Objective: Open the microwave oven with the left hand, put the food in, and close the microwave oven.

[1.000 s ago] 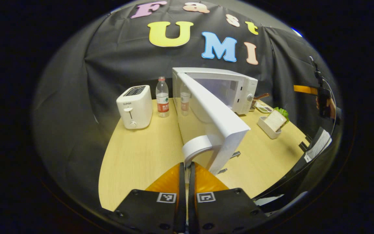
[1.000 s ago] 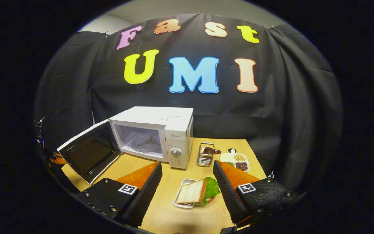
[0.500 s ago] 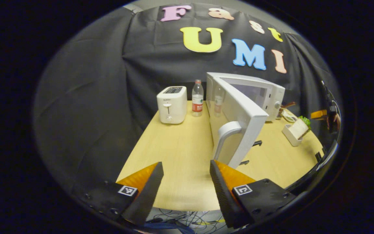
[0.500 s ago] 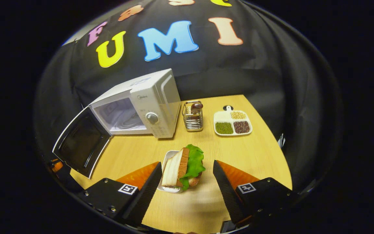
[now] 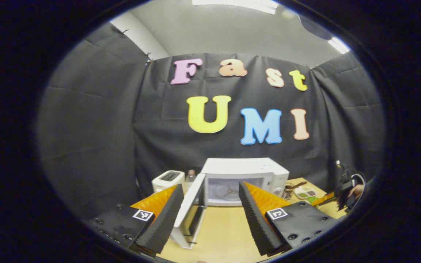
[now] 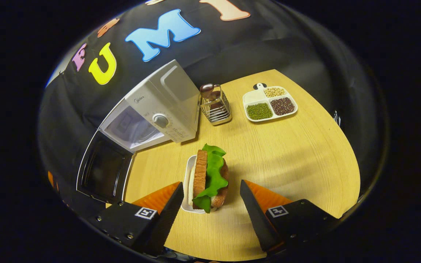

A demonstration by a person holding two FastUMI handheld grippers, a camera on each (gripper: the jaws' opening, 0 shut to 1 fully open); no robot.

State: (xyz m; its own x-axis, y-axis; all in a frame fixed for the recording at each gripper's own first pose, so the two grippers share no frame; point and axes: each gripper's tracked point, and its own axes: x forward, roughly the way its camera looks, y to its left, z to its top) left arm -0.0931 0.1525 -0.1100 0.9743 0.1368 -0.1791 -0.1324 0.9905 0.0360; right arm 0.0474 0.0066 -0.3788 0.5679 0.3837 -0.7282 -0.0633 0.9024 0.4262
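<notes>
The right hand-held gripper (image 6: 210, 199), its fingers spread apart and touching nothing, hovered above the sandwich (image 6: 209, 179), which stood on edge in a small white tray (image 6: 188, 182) on the wooden surface (image 6: 291, 153), near the front corner of the microwave oven (image 6: 159, 106). The step in hand was judged to be the pick-up of the food: the fingers would best descend astride the tray and bread (the lettuce overhangs one side and looks likely to slip) and close on the firm flanks before any lift toward the cavity. The oven door (image 6: 102, 170) stood swung wide, so the opening was already free. The right gripper view showed the sandwich from above, with a wire rack (image 6: 216, 107) and a divided dish of beans (image 6: 269, 106) behind it. The left gripper view instead faced the oven front on: the left hand-held gripper (image 5: 210, 210) was held back with fingers apart, empty, framing the open cavity (image 5: 227, 190), and a toaster (image 5: 167, 179) and a bottle (image 5: 191, 176) stood to the oven's side.
</notes>
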